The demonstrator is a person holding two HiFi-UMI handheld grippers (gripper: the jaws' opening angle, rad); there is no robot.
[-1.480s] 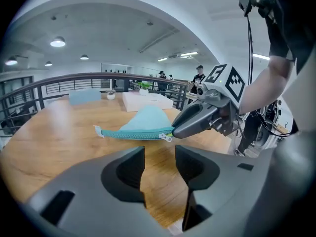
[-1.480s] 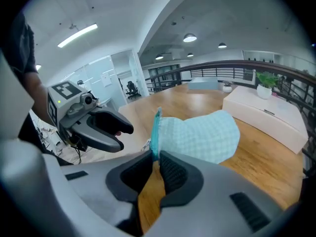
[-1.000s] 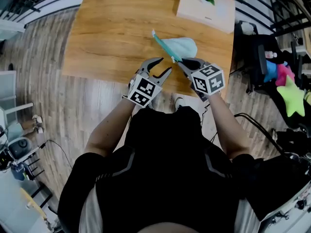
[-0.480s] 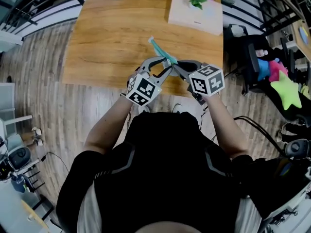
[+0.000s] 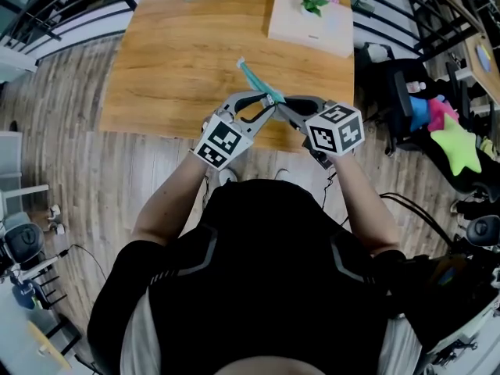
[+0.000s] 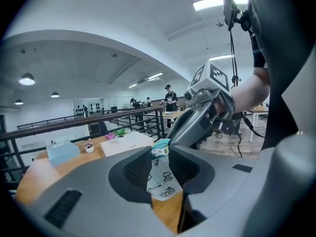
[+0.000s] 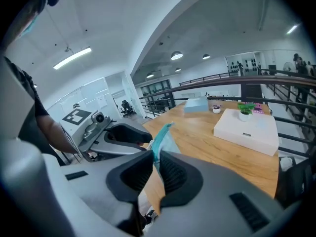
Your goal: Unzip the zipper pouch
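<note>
Clamping the zipper pouch's teal edge above the wooden table's near edge, the right gripper gripped it firmly. The left gripper's jaws had just been closing around the zipper pull, apparently not yet pressing. Pinching fabric instead could jam the slider.

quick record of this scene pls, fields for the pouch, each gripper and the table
object: zipper pouch, teal top, white printed fabric
pouch position: held up over the near edge of the table
right gripper: shut on the pouch's edge
left gripper: jaws have just been closing, pouch's zipper end between them, pads not yet pressing
zipper: cannot tell if opened
also on table: white box at the far side
</note>
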